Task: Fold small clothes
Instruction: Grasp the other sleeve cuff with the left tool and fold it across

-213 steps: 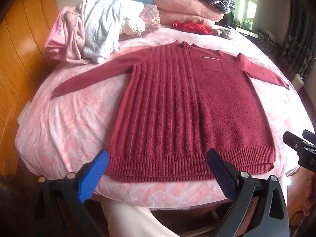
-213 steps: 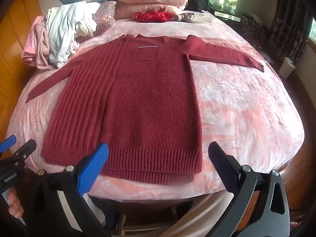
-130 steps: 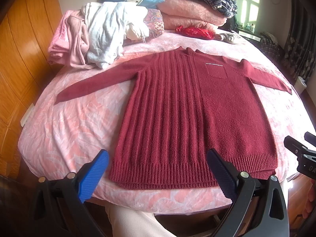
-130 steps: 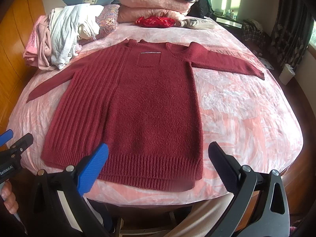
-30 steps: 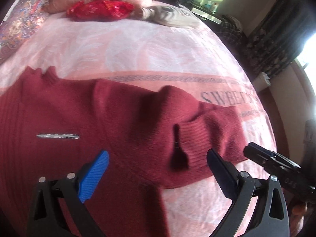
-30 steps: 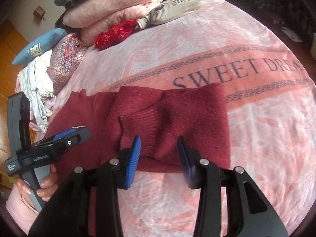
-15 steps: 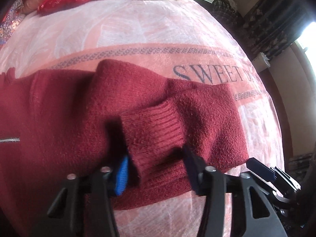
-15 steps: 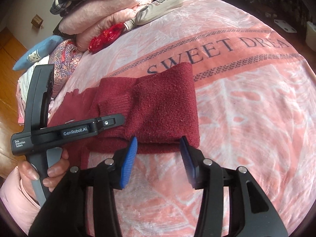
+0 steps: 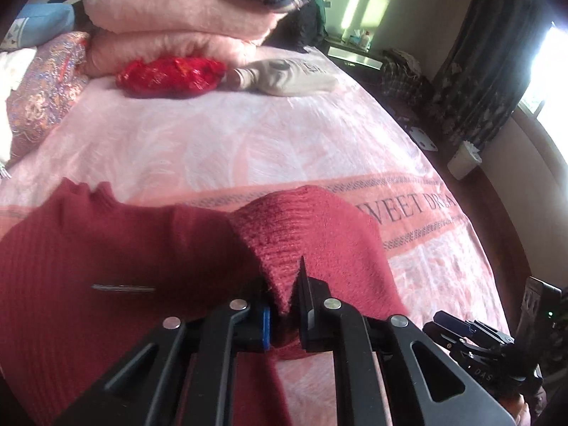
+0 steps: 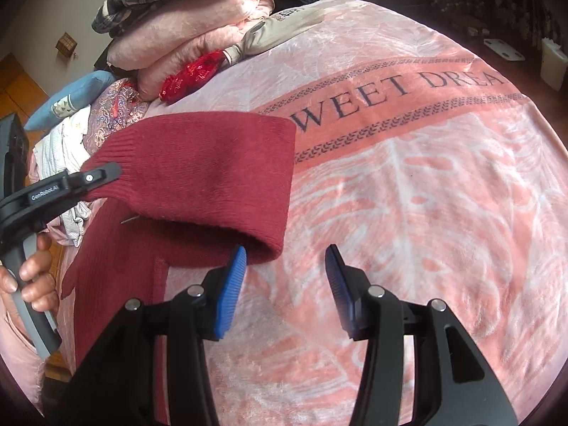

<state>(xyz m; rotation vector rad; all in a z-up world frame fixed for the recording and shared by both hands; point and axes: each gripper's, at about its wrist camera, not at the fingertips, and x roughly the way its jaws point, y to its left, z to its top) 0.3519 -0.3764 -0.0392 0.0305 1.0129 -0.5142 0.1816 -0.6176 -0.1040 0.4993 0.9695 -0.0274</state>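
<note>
A dark red knit sweater lies on the pink bed. My left gripper is shut on the ribbed cuff of its right sleeve and holds it raised over the sweater's chest. In the right wrist view the sleeve hangs doubled over, with the left gripper pinching its cuff end. My right gripper stands open just above the blanket. Its left finger is beside the sleeve's lower fold, and only blanket lies between the pads. The right gripper also shows at the lower right of the left wrist view.
The pink blanket bears "SWEET DREAM" lettering. At the head of the bed are stacked pink blankets under a plaid cloth, a red bundle, a grey garment and a patterned pillow. A white bin stands on the floor.
My left gripper has closed on the sleeve cuff and lifted it off the sweater. The right gripper has slid off the sleeve to its right, over bare blanket, a little wider.
</note>
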